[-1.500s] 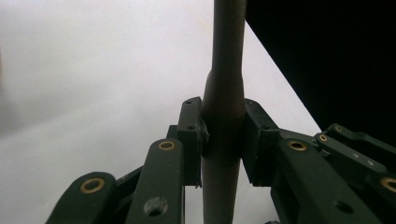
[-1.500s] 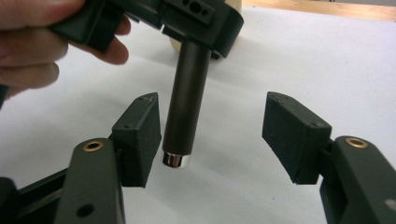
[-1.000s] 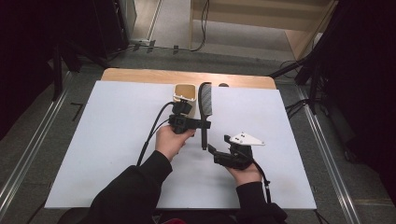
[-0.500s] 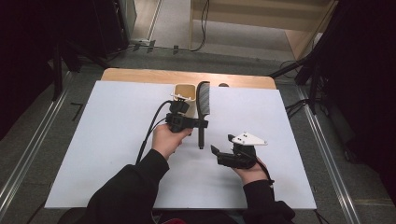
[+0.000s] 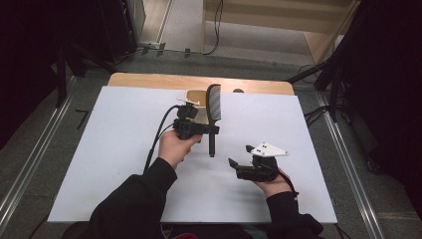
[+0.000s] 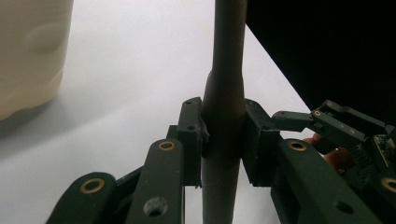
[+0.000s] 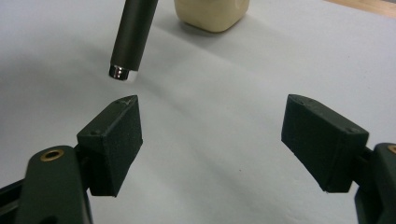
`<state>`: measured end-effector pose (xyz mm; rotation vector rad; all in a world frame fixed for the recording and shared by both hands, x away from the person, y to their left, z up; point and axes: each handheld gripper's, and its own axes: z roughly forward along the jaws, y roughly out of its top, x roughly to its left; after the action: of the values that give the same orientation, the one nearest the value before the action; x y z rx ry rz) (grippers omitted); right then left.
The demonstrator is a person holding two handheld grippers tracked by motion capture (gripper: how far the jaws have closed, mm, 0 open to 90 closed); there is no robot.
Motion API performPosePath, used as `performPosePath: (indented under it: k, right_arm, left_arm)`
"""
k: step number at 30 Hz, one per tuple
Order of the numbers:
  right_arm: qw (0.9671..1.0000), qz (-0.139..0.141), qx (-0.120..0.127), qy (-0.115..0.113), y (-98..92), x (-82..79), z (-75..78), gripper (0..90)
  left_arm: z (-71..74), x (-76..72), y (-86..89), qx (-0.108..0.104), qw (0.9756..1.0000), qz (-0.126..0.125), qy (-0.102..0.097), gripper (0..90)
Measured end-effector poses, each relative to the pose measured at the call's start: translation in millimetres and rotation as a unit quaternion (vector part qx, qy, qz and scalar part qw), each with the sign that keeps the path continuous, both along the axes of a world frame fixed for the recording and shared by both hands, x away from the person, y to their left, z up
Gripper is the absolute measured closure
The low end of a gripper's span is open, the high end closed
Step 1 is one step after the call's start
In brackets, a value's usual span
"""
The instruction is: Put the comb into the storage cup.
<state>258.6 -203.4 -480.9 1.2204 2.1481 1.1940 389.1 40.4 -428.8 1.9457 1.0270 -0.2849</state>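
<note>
A black hairbrush (image 5: 214, 102) hangs over the white tabletop with its bristle head toward the far side and its handle end (image 7: 125, 70) toward me. My left gripper (image 5: 211, 130) is shut on the brush handle (image 6: 224, 93), both pads pressed against it. My right gripper (image 5: 239, 155) is to the near right of the handle end, low over the table. Its jaws stand open and nothing is between them (image 7: 210, 135). The handle tip is just beyond its left pad.
A cream cup (image 5: 195, 97) stands at the back of the white sheet (image 5: 114, 149), just left of the brush head. A wooden strip (image 5: 149, 79) borders the far edge. The left gripper's cable (image 5: 157, 134) trails back along the forearm.
The left gripper and the brush have drifted slightly to the left. The right hand has stayed almost where it was, jaws still open.
</note>
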Motion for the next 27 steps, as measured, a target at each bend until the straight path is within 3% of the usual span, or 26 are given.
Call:
performPosePath:
  k: [5, 12, 17, 27]
  right_arm:
    - [0.9999, 0.015, 0.001, 0.003, -5.3, -2.2, -3.7, 18.5]
    - [0.9999, 0.016, 0.003, 0.006, -15.6, -6.2, -7.3, 18.5]
    - [0.9998, 0.017, 0.008, 0.005, -19.0, -8.3, -6.1, 18.5]
    - [0.9997, 0.021, 0.005, 0.008, -26.3, -15.5, -6.6, 18.5]
  left_arm:
    - [2.8, -0.1, 0.3, -0.006, 1.0, -0.002, -0.001, 72.4]
    - [12.5, 1.3, -1.4, 0.001, 0.9997, -0.016, -0.02, 72.4]
    - [14.1, 3.2, -0.7, -0.005, 0.9997, -0.015, -0.02, 72.4]
    - [26.6, 13.0, -0.5, 0.004, 0.9991, -0.025, -0.033, 72.4]
